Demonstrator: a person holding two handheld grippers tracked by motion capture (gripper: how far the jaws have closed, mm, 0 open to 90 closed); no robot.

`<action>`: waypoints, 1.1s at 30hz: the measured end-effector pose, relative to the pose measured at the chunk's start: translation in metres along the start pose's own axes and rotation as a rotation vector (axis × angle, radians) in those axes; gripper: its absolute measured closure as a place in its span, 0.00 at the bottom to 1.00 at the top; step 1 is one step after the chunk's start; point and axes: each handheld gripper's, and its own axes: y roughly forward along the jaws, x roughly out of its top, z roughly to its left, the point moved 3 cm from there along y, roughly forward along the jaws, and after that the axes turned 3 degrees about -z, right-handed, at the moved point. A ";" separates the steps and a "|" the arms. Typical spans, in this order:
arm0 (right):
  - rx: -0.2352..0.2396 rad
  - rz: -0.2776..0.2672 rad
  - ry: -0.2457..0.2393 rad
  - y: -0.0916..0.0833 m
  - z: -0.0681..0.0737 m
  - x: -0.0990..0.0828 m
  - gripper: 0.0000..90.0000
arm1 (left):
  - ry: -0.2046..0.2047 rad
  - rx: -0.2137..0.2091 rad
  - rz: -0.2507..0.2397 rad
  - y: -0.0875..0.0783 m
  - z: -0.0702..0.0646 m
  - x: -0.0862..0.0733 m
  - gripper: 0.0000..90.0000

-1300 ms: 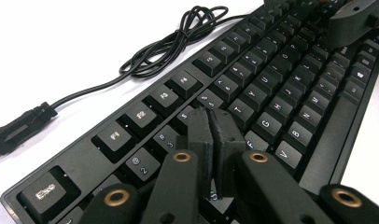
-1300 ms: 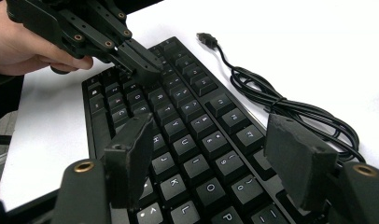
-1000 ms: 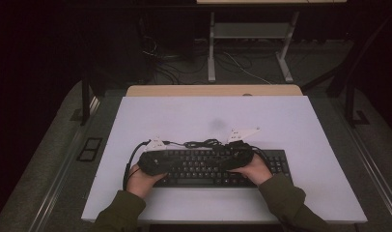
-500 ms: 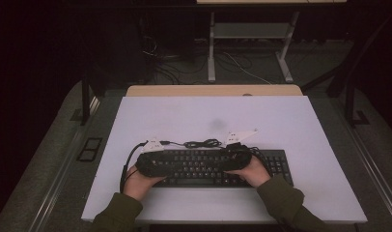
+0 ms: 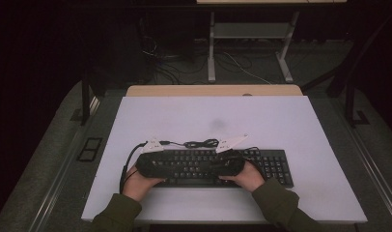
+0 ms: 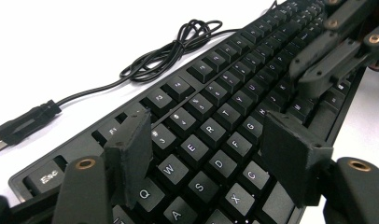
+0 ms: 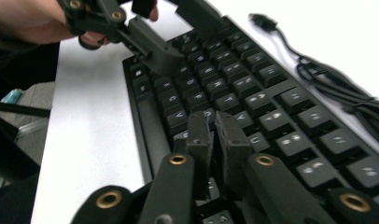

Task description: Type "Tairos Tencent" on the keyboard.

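While both hands rest over the black keyboard (image 5: 211, 166) on the white desk (image 5: 281, 121), the only other thing about is the keyboard's own cable (image 6: 178, 46) — a loose black tangle lying on the desk just beyond the far edge of the keys, ahead of the left gripper (image 6: 211, 158) and off to its left, ending in a plug (image 6: 24, 126) that lies flat further left. In the right gripper view the same cable runs along the right side, clear of the keys. Nothing lies between either gripper and the keys; the two grippers point toward each other from opposite ends of the letter block.

The left gripper's jaws have just been opening and now stand apart above the letter keys, with nothing clasped between them. The right gripper (image 7: 214, 135) has its jaws pressed together, pads meeting, tips down on the keys near the middle of the board — nothing is held there either.

The keyboard is a full-size black one with pale legends, lying flat directly under both grippers, its number pad extending past the right gripper on the side away from the left one.
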 end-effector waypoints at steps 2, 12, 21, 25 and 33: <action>0.003 0.015 -0.009 0.002 0.001 -0.001 0.99 | -0.003 -0.004 -0.002 0.001 0.000 0.000 0.34; 0.003 0.048 -0.023 0.007 0.005 -0.003 0.99 | -0.005 -0.005 -0.004 0.001 0.000 -0.001 0.32; -0.005 0.068 -0.033 0.011 0.005 -0.006 0.99 | -0.005 -0.005 -0.007 0.001 0.000 0.000 0.32; -0.006 0.073 -0.030 0.011 0.005 -0.006 0.99 | -0.005 -0.005 -0.008 0.001 0.000 0.000 0.32; -0.006 0.084 -0.028 0.012 0.004 -0.008 0.99 | -0.003 -0.004 -0.007 0.001 0.000 0.000 0.32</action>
